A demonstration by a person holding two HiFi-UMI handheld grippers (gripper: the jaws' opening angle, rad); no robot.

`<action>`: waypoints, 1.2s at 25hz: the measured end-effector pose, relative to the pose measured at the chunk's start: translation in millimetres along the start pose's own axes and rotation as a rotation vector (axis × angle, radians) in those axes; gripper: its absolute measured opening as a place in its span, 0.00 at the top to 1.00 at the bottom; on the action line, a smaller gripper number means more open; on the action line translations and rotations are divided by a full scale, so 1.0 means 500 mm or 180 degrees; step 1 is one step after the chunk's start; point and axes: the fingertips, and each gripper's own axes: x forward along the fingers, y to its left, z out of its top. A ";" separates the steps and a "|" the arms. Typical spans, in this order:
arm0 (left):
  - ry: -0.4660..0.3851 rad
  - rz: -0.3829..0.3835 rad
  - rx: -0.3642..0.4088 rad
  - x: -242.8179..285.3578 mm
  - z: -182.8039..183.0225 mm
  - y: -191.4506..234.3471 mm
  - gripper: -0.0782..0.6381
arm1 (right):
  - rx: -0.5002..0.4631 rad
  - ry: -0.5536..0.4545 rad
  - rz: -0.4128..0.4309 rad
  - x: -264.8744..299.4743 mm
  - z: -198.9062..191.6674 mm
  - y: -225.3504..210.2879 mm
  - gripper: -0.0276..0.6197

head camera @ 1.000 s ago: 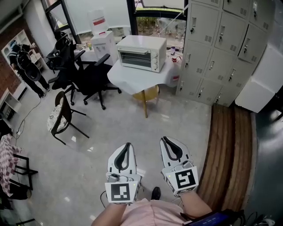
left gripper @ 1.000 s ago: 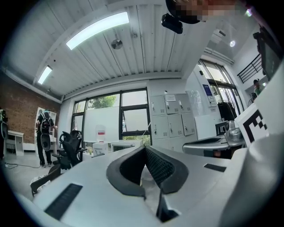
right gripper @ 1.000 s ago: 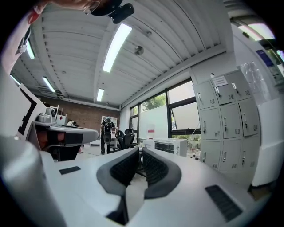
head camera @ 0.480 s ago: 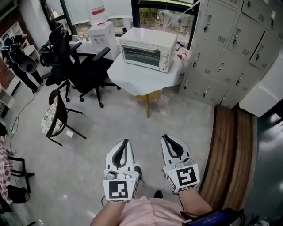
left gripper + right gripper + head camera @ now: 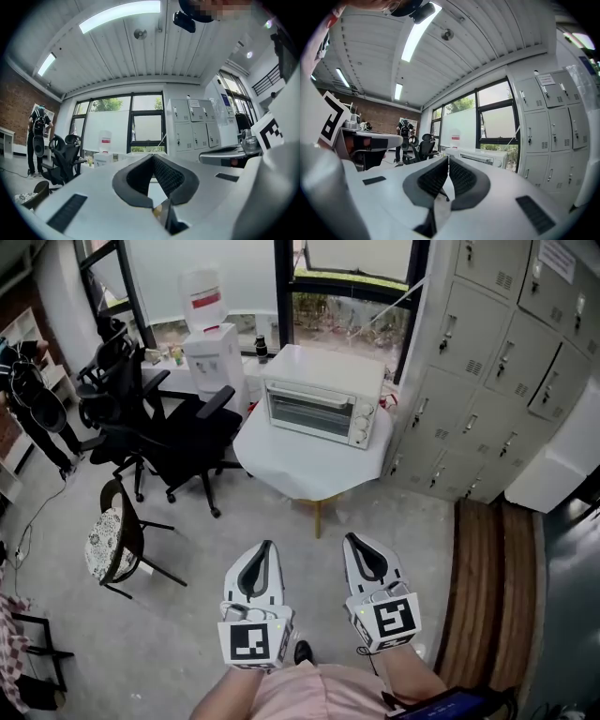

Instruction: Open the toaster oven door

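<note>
One white toaster oven (image 5: 323, 395) sits at the back of a white-covered table (image 5: 295, 470) by the window. Its glass door (image 5: 306, 413) looks flush and closed, though it is small in the head view. A water dispenser (image 5: 212, 354) stands to the table's left, near black office chairs (image 5: 173, 432), and grey lockers (image 5: 492, 371) line the wall to its right. Both grippers hover low over the floor, well short of the table. The left gripper (image 5: 268, 546) has its jaw tips pressed together on nothing, and the right gripper (image 5: 348, 537) is likewise clenched and empty, pointing toward the oven.
</note>
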 end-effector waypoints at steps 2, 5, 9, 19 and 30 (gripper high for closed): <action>-0.0044 -0.0054 -0.0046 0.024 0.002 0.016 0.87 | -0.0012 -0.0019 -0.0032 0.028 0.008 -0.002 0.95; -0.0029 -0.0099 -0.0036 0.056 -0.007 0.035 0.87 | -0.0010 -0.0019 -0.0072 0.062 0.007 -0.011 0.95; 0.0046 -0.0162 -0.0050 0.106 -0.032 0.049 0.87 | 0.0001 0.0026 -0.0118 0.103 -0.008 -0.034 0.95; 0.0239 -0.0295 0.0053 0.293 -0.112 0.080 0.87 | 0.0078 0.0145 -0.0230 0.252 -0.075 -0.142 0.95; 0.0336 -0.0437 0.0221 0.585 -0.110 0.104 0.87 | 0.0255 0.0103 -0.0362 0.470 -0.074 -0.342 0.95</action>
